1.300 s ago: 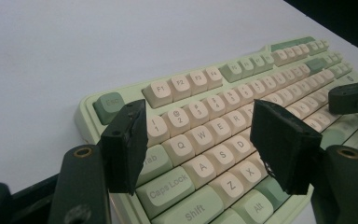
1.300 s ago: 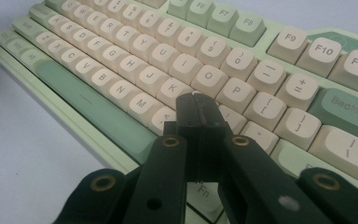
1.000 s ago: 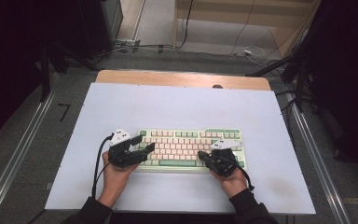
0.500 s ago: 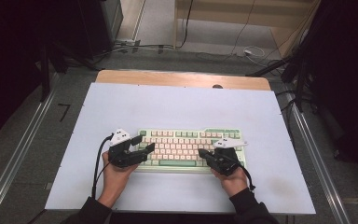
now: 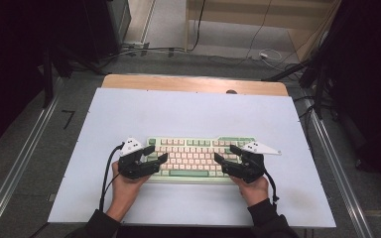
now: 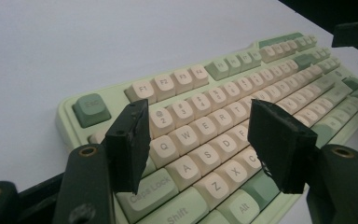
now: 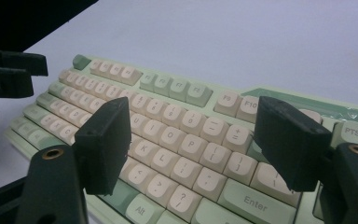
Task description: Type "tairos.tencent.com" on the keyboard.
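Nearest, the left gripper (image 5: 159,159) hovers over the left end of the green-and-cream keyboard (image 5: 193,148), jaws moderately apart and holding nothing. The right gripper (image 5: 224,159) hovers over the right end; its jaws have just been opening and stand wide, nothing between them. The keyboard lies on the white mat (image 5: 188,111), in its near half.

Risk: a low jaw tip could catch a keycap or shove the board, since nothing pins it.

Beyond, the mat offers ample open room to the far edge, where the wooden table (image 5: 178,82) shows.
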{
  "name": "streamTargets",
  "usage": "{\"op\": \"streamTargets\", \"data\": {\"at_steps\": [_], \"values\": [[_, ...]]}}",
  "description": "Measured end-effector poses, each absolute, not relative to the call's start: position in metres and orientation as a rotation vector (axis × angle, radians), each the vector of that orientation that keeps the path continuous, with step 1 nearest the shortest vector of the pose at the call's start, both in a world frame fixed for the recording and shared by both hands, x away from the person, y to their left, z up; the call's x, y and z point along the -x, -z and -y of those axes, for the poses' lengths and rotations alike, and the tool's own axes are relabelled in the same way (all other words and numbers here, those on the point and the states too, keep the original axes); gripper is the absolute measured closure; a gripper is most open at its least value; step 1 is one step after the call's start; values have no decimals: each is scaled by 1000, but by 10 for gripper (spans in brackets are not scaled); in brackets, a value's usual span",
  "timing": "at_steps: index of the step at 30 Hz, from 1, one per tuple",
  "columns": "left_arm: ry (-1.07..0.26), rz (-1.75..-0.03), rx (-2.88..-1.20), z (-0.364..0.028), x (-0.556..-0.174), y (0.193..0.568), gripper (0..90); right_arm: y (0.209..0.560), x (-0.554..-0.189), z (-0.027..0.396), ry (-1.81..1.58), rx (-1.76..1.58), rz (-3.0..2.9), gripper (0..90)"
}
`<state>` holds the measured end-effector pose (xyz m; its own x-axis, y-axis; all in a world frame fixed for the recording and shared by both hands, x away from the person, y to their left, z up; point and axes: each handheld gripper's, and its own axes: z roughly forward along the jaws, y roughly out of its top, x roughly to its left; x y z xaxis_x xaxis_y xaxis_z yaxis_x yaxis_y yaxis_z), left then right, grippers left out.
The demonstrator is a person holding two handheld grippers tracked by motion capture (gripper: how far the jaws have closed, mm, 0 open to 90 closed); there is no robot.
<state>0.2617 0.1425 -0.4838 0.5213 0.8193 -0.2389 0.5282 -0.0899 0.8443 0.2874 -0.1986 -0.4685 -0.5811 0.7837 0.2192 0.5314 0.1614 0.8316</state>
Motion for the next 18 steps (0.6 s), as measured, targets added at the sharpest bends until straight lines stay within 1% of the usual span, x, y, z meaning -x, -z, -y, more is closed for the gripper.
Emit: {"op": "streamTargets", "data": {"at_steps": [2, 7, 12, 14, 18], "values": [[-351, -1117, -1764, -139, -262, 485, 450, 469, -288, 199, -1377, -1282, -2177, 256], [-306, -1082, -1783, -132, -263, 487, 603, 470, -288, 196, -1364, -1274, -2193, 255], [-267, -1046, -1818, -128, -264, 487, 830, 470, -288, 195, -1355, -1280, -2204, 255], [-260, -1030, -1835, -124, -264, 488, 900, 471, -288, 195, -1352, -1282, -2207, 255], [-266, -1012, -1881, -116, -265, 490, 900, 471, -288, 194, -1347, -1280, -2216, 255]]}}
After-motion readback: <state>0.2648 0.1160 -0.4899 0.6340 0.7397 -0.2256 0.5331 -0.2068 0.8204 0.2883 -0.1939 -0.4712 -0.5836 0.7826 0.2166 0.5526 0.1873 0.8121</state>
